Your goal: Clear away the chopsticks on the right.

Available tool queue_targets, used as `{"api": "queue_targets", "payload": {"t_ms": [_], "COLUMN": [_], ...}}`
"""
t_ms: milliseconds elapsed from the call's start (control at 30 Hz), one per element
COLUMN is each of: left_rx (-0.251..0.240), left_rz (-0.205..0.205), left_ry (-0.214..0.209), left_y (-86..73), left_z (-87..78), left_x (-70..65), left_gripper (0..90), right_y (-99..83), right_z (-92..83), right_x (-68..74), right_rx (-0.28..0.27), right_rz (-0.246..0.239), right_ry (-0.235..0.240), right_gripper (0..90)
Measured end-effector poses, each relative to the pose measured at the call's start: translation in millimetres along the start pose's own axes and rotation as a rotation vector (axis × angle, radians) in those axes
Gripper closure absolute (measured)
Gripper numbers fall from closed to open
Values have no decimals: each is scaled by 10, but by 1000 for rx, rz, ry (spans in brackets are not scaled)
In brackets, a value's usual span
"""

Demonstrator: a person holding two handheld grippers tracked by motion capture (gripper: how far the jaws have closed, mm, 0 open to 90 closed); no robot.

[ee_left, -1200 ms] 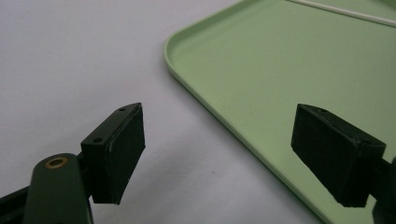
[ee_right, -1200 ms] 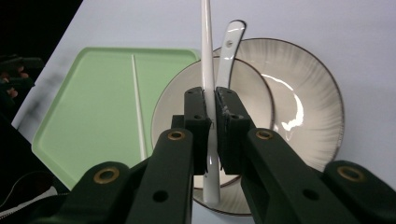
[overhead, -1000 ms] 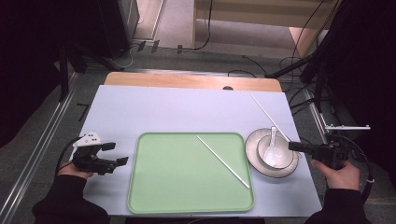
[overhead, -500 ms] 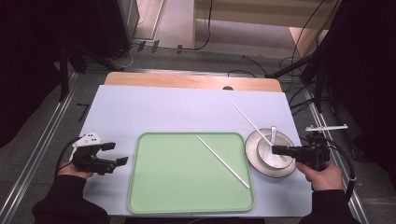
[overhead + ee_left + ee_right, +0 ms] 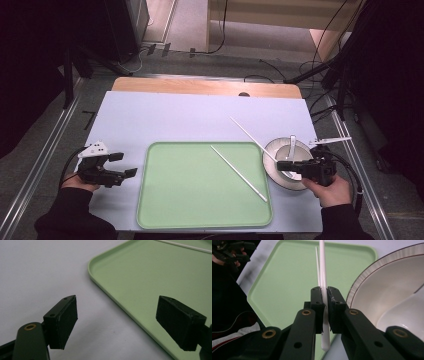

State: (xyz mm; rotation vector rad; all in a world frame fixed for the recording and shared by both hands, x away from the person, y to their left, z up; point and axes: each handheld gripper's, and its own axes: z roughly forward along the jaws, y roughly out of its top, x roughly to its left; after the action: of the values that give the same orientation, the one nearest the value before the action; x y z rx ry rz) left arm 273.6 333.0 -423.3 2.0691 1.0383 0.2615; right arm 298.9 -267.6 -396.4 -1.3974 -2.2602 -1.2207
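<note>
1. Progress — one white chopstick (image 5: 238, 173) already lies slantwise on the green tray (image 5: 165, 200), so half of the pair looks placed.
2. The second chopstick (image 5: 247, 133) is pinched between the closed jaws of the right gripper (image 5: 281, 165), near one end. In the right gripper view it (image 5: 322, 272) runs forward from the pads out over the tray (image 5: 287, 285).
3. Left to do, as I judge it: carry this stick fully over the tray and lay it beside the first.
4. A white bowl (image 5: 274, 150) with a spoon (image 5: 292, 144) in it sits just right of the tray; whether it belongs to the job is hard to tell.
5. The right hand (image 5: 327, 190) holds its gripper level over the bowl, pointing toward the tray.
6. The left gripper (image 5: 124, 165) rests on the table left of the tray — jaws wide apart, nothing between them, its hand low and level.
</note>
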Motion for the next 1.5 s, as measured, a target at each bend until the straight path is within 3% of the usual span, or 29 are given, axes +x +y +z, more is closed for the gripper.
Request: {"api": "queue_targets", "payload": {"t_ms": [633,1200,1500], "left_rx": [2,2,1], "left_rz": [2,1,1], "left_ry": [-1,0,1], "left_y": [-1,0,0], "left_z": [-2,-2,-4], "left_x": [2,-1,-5], "left_gripper": [176,177,176], "right_y": [-53,-89,-125], "right_z": [485,639,769], "right_x": [173,160,165], "right_rx": [135,197,243], "right_rz": [-50,-42,-65], "right_ry": [13,-13,-28], "right_gripper": [850,850,845]}}
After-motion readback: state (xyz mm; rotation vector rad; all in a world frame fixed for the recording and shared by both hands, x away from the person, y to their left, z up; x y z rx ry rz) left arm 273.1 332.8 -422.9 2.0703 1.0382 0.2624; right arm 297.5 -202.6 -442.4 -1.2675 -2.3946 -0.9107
